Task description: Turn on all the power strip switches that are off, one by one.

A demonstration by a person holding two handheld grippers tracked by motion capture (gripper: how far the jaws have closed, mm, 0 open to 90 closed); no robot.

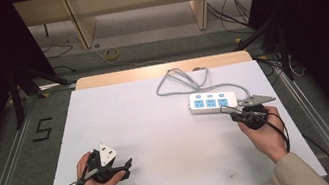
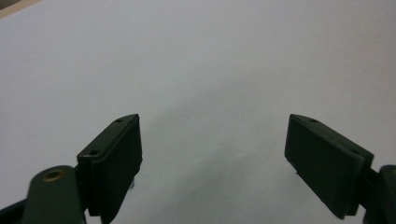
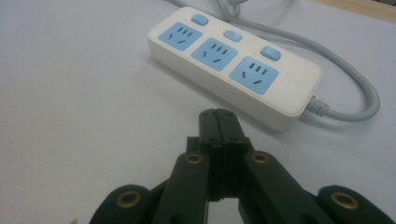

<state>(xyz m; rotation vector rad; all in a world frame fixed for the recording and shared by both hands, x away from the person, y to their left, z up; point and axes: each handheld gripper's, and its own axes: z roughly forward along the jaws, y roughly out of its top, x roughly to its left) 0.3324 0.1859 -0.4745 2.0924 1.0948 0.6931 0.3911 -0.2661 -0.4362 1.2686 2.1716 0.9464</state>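
My high view sits above the near edge and looks forward and down, taking in the whole white rectangular tabletop [image 1: 160,139], the floor beyond it and both forearms entering from the bottom. My left gripper view rides on the left hand-held gripper [image 2: 215,154], low and close to the surface, facing across bare white tabletop. My right gripper view rides on the right hand-held gripper [image 3: 218,122], also low and near, looking along its jaws at the white plastic power strip with three blue sockets [image 3: 233,65]. The high view shares that strip [image 1: 210,101] with it, far smaller, towards the right side.
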